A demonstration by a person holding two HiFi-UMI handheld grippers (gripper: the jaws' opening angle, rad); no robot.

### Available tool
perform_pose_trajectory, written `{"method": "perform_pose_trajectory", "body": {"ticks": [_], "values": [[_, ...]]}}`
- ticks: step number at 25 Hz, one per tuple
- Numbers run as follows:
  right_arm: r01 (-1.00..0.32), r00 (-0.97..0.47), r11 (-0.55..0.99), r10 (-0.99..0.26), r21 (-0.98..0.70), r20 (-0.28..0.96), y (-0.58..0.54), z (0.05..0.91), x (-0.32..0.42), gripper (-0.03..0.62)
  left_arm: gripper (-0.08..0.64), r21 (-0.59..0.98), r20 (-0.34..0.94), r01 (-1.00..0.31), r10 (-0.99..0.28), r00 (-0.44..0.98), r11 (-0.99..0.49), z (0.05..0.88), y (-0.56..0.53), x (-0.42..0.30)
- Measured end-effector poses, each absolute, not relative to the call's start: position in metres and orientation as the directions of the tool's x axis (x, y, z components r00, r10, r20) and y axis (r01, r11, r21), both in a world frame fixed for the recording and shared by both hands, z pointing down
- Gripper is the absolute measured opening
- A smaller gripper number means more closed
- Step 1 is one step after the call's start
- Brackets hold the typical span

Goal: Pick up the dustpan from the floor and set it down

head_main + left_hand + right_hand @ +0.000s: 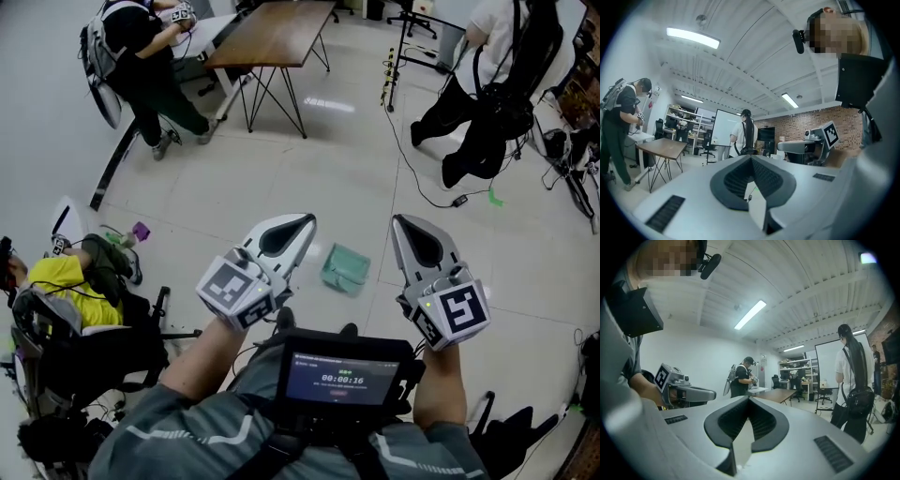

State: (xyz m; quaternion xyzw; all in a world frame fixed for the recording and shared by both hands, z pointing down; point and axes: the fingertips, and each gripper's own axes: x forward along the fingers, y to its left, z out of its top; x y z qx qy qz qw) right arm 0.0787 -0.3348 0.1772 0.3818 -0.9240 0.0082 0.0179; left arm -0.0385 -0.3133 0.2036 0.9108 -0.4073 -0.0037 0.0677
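Dustpan [345, 269] lies on the floor [281, 150] ahead of my left hand-held gripper [302, 225] and right hand-held gripper [397, 223], both closed on nothing; unopened jaws would merely shove it away.

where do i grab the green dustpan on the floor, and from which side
The green dustpan lies flat on the floor; its handle cannot be made out. Likely best: come down from above and pinch the rim at its near edge, one jaw inside, one outside, since it lies too flat to clamp from the side. The left gripper and right gripper are shut; open first.
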Motion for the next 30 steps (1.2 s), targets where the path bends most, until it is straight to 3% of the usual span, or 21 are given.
{"method": "perform_pose_trajectory", "body": {"ticks": [11, 23, 30], "values": [[-0.669, -0.743, 0.743, -0.668, -0.023, 0.044, -0.284, 0.189, 0.049, 0.012, 0.034, 0.137, 0.079, -0.789, -0.787, 0.612, -0.599, 0.215, -0.248, -0.074], [-0.784, -0.621, 0.619, -0.781, -0.053, 0.06, -0.117, 0.193, -0.077, 0.011, 0.034, 0.15, -0.001, -0.719, -0.727, 0.686, -0.679, 0.218, -0.092, -0.232], [-0.839, -0.544, 0.541, -0.836, -0.059, 0.069, -0.044, 0.177, -0.11, 0.011, 0.034, 0.162, -0.001, -0.638, -0.647, 0.763, -0.753, 0.21, -0.033, -0.261]]}}
